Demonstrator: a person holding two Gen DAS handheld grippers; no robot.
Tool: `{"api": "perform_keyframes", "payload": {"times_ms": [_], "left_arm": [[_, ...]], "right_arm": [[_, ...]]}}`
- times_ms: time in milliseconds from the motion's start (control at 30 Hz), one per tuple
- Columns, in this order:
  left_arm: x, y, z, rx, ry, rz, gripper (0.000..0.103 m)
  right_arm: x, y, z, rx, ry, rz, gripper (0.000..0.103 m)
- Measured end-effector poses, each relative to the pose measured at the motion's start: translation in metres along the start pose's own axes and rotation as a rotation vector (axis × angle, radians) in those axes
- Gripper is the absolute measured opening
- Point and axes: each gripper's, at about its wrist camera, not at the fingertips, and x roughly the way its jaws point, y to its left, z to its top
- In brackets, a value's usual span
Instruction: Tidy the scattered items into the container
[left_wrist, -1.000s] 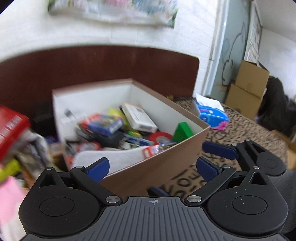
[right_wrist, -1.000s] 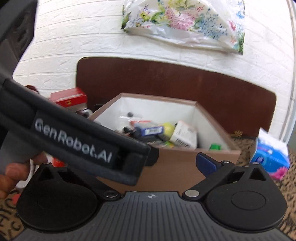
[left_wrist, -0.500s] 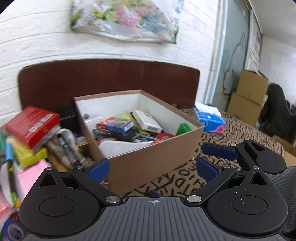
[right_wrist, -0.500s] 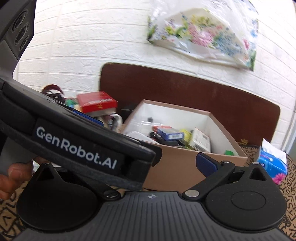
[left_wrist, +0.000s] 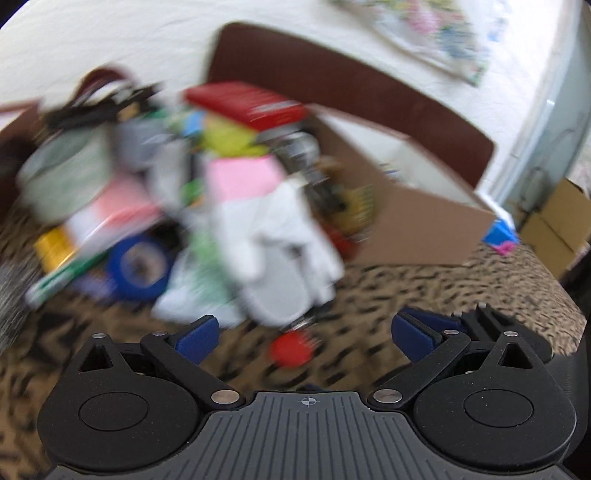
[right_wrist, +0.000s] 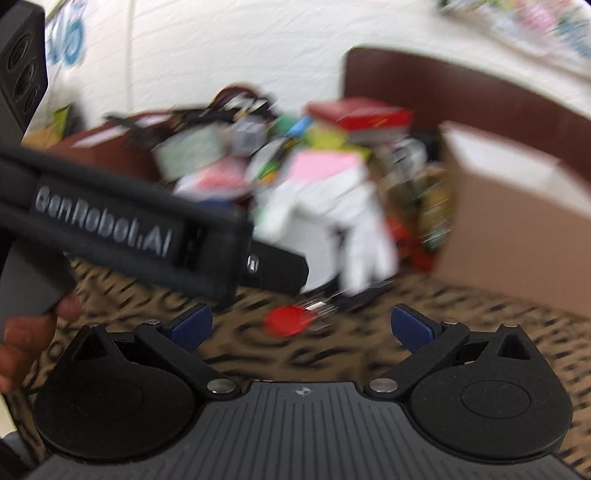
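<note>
Cardboard box (left_wrist: 417, 221) sits right of centre in the left wrist view, white inner wall showing, contents too blurred to read. Heavy motion blur in both views: the scattered pile (left_wrist: 207, 192) upper left of the box resolves only to a red box (left_wrist: 247, 101) on top, a pink pad (left_wrist: 240, 177), white cloth (left_wrist: 291, 229) and blue tape roll (left_wrist: 138, 264). Left gripper (left_wrist: 303, 336) and right gripper (right_wrist: 301, 328) fingers are spread apart, holding nothing; a red disc (left_wrist: 291, 349) lies on the patterned surface between the left fingers, the pile just beyond.

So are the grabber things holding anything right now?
No. The left gripper and the right gripper both have their jaws wide open with nothing between them; the small red thing lies on the patterned cloth.
</note>
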Motion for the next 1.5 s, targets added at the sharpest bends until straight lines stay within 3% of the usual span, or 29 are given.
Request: {"api": "perform_keyframes", "payload": {"times_ms": [167, 333, 433, 733, 933, 1067, 1133, 1300, 1333, 1400, 1500], "left_arm": [[-0.014, 0.045, -0.003, -0.090, -0.024, 0.057, 0.099], [-0.020, 0.075, 0.004, -0.158, -0.049, 0.079, 0.095], [-0.018, 0.085, 0.008, -0.157, -0.048, 0.087, 0.087], [0.006, 0.098, 0.027, -0.147, -0.032, 0.080, 0.075], [0.020, 0.102, 0.033, -0.150, -0.021, 0.081, 0.066], [0.022, 0.100, 0.038, -0.136, -0.026, 0.120, 0.048], [0.022, 0.099, 0.039, -0.122, -0.041, 0.124, 0.049], [0.032, 0.102, 0.041, -0.119, -0.031, 0.147, 0.049], [0.032, 0.102, 0.041, -0.114, -0.030, 0.157, 0.046], [0.033, 0.100, 0.042, -0.105, -0.028, 0.176, 0.029], [0.027, 0.098, 0.038, -0.094, -0.021, 0.181, 0.022]], "right_arm": [[0.014, 0.033, 0.000, -0.041, 0.031, 0.074, 0.102], [0.021, 0.045, 0.012, -0.087, 0.008, 0.064, 0.102], [0.031, 0.047, 0.020, -0.089, 0.000, 0.067, 0.099], [0.060, 0.054, 0.028, -0.084, 0.047, 0.099, 0.085], [0.075, 0.044, 0.027, -0.033, 0.069, 0.060, 0.079], [0.081, 0.036, 0.029, 0.020, 0.063, 0.022, 0.072], [0.082, 0.031, 0.030, 0.035, 0.052, 0.013, 0.071], [0.089, 0.028, 0.033, 0.044, 0.061, 0.005, 0.055], [0.089, 0.028, 0.033, 0.041, 0.060, 0.003, 0.051], [0.086, 0.028, 0.034, 0.036, 0.060, 0.001, 0.033], [0.080, 0.026, 0.033, 0.041, 0.063, 0.007, 0.021]]}}
